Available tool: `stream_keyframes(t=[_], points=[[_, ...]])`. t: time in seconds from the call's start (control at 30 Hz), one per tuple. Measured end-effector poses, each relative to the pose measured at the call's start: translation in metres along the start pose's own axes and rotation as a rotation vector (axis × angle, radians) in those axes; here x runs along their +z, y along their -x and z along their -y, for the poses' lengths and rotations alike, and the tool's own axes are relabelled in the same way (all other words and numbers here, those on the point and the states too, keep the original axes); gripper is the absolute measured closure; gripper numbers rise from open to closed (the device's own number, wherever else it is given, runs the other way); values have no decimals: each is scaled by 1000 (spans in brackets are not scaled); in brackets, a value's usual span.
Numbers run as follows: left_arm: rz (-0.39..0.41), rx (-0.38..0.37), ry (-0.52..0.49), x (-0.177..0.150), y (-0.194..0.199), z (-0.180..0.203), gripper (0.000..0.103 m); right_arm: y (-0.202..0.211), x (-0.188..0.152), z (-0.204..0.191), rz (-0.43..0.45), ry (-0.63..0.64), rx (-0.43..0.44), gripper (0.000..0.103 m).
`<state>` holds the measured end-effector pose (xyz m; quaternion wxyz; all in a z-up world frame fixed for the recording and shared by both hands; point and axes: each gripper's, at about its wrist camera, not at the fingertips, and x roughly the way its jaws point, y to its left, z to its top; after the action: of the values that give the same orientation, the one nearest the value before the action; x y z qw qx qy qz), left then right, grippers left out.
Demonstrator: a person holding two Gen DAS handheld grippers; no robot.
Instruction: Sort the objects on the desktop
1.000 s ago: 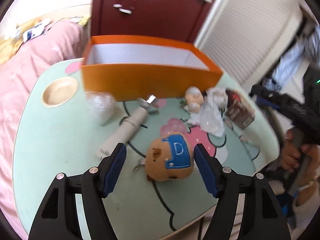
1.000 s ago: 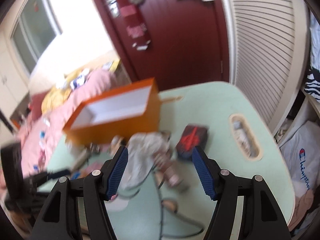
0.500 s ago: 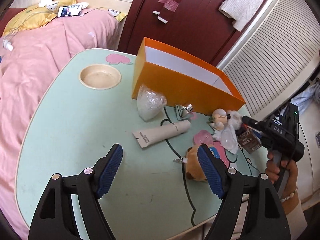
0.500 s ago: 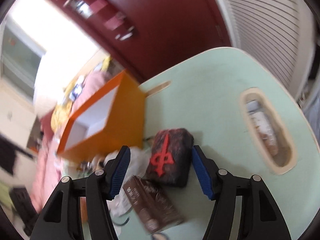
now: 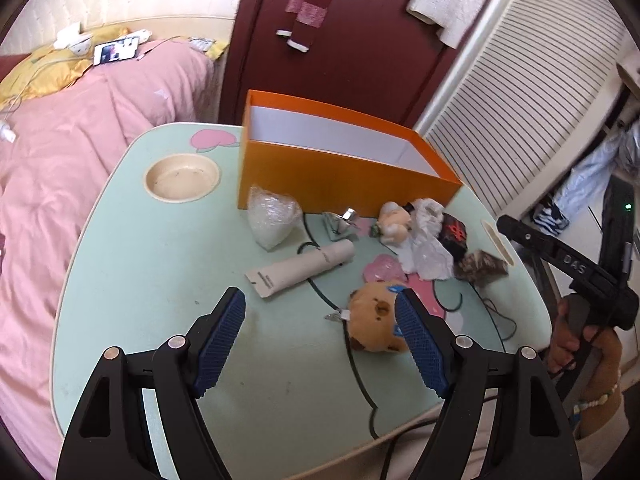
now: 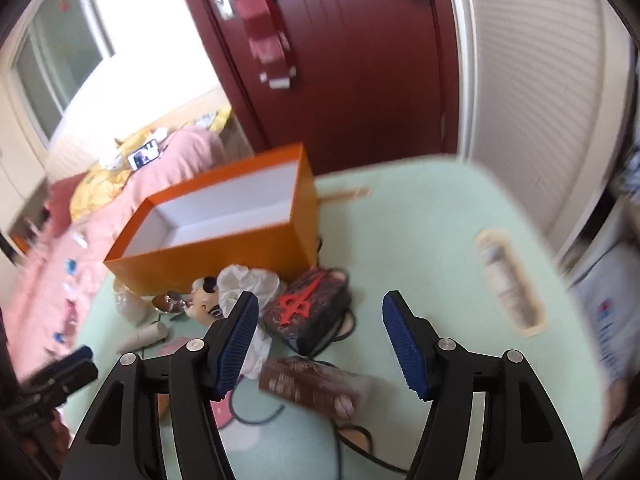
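- Since a moment ago, the right gripper (image 6: 320, 338) has pulled back from the black pouch (image 6: 310, 312); fingers spread, empty.
- Orange box (image 5: 344, 174) sits at the tabletop's (image 5: 160, 264) far side, pouch beside it.
- Left gripper (image 5: 320, 336) hovers with fingers apart near the plush toy (image 5: 374, 324).

**Clutter crowds the box front**

The open orange cardboard box (image 5: 344, 168) has objects packed along its front wall: a clear plastic bag (image 5: 272, 220), white cream tube (image 5: 300, 270), brown plush toy (image 5: 376, 324). Left of the box, the mint-green table (image 5: 140, 280) lies bare.
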<state>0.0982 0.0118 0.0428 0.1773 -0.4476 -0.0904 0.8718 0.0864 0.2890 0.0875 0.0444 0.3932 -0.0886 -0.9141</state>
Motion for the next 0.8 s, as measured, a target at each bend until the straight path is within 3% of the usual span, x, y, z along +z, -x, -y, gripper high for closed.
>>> stream_keyframes(t=[0.1, 0.27, 0.33, 0.43, 0.53, 0.6, 0.67, 0.8], points=[[-58, 8, -62, -8, 0, 14, 25, 21, -13, -19, 12, 64, -18, 23], [-137, 91, -52, -21, -9, 13, 25, 3, -53, -54, -132, 151, -129, 23], [-180, 163, -53, -22, -20, 11, 25, -11, -58, -55, -183, 160, -147, 23], [-202, 294, -108, -22, -32, 18, 24, -21, -54, -46, -174, 124, -189, 23], [-194, 298, -104, -22, -37, 19, 15, -29, -55, -37, -189, 67, -170, 23], [-193, 307, -90, -23, -41, 15, 2, -33, -60, -36, -188, 68, -190, 13], [-181, 313, -83, -23, -42, 11, 0, -33, -62, -37, -191, 75, -195, 7], [-177, 314, -87, -22, -42, 11, 0, -33, -62, -35, -193, 76, -193, 6]])
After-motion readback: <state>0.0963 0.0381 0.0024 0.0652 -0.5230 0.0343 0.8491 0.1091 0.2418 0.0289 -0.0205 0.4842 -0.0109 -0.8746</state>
